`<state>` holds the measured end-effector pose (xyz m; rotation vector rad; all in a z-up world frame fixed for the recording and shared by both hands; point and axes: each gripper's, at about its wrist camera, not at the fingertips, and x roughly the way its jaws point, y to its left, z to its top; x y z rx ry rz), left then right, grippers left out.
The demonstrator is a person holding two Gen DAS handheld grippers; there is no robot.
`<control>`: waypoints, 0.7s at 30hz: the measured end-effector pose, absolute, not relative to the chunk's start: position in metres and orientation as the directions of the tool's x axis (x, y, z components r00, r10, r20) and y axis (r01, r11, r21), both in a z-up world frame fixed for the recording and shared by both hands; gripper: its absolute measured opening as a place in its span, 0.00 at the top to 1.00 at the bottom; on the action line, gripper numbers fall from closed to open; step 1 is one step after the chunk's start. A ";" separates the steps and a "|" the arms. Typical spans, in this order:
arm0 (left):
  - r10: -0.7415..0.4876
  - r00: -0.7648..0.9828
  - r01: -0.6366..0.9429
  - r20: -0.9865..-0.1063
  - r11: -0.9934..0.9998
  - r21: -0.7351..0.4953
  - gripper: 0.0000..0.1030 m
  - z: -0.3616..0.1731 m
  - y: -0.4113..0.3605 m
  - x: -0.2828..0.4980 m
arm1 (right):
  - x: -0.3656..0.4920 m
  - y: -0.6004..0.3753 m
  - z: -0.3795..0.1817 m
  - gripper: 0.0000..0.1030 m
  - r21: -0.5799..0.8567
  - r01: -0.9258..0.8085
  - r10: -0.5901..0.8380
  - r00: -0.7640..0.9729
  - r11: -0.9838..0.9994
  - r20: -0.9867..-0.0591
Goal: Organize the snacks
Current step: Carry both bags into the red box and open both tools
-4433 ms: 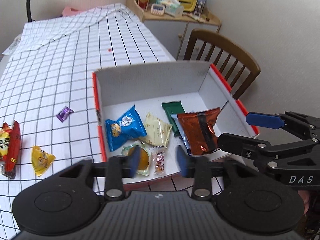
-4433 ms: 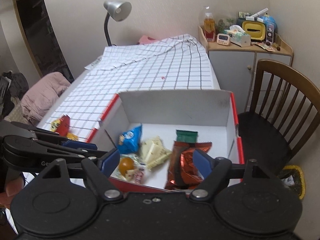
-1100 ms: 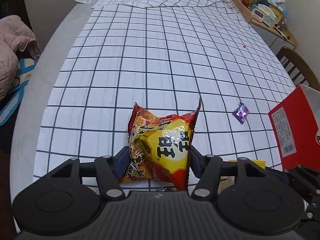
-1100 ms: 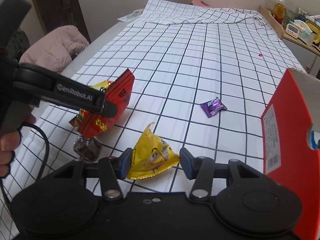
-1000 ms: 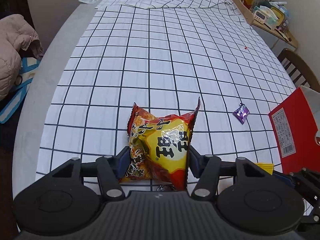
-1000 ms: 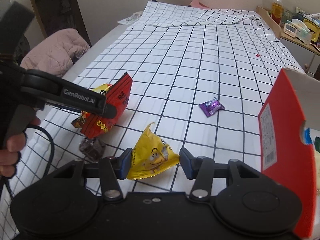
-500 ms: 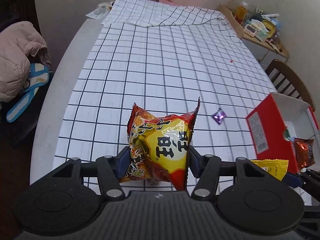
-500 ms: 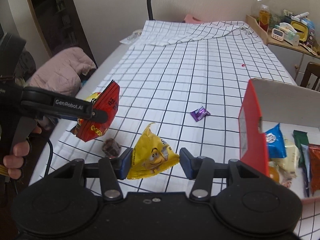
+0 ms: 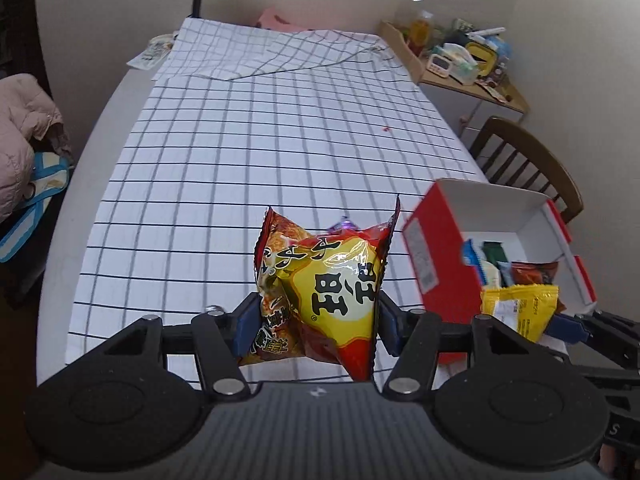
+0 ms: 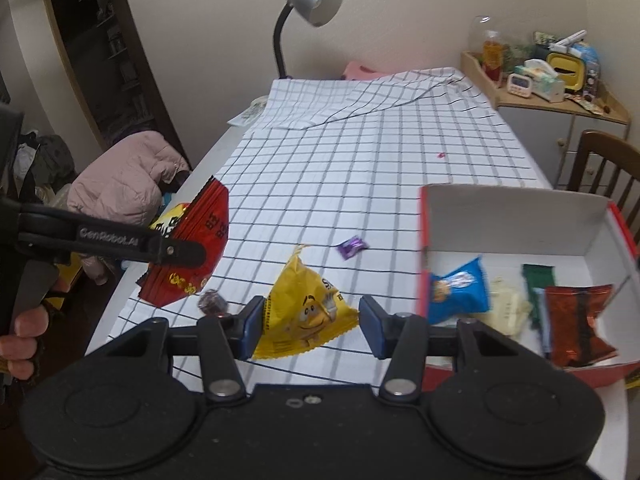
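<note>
My left gripper [image 9: 314,326] is shut on a red and yellow snack bag [image 9: 324,276] and holds it above the checked tablecloth; the bag also shows in the right wrist view [image 10: 192,248]. My right gripper [image 10: 310,330] is shut on a yellow candy pouch [image 10: 306,312], which also shows in the left wrist view [image 9: 518,308]. The red and white box [image 10: 520,212] stands at the right with a blue packet [image 10: 460,290], a brown packet [image 10: 576,320] and other snacks inside. A purple candy [image 10: 352,246] and a dark wrapped candy [image 10: 212,303] lie on the cloth.
A wooden chair [image 9: 524,160] stands beyond the box. A side cabinet [image 10: 560,92] with clutter is at the far right. A desk lamp [image 10: 308,12] stands at the table's far end. A pink jacket [image 10: 124,176] lies left of the table.
Both grippers have risen and swung right with their packets held. The box and its contents have come into fuller view in both views.
</note>
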<state>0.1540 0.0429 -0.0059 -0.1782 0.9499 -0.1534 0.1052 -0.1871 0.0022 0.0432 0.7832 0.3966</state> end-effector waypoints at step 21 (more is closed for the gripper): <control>-0.269 0.565 0.213 -0.780 0.961 -0.177 0.43 0.004 -0.132 0.177 | 0.134 -0.325 -0.019 0.52 0.126 -0.232 0.251 0.660 0.965 -0.708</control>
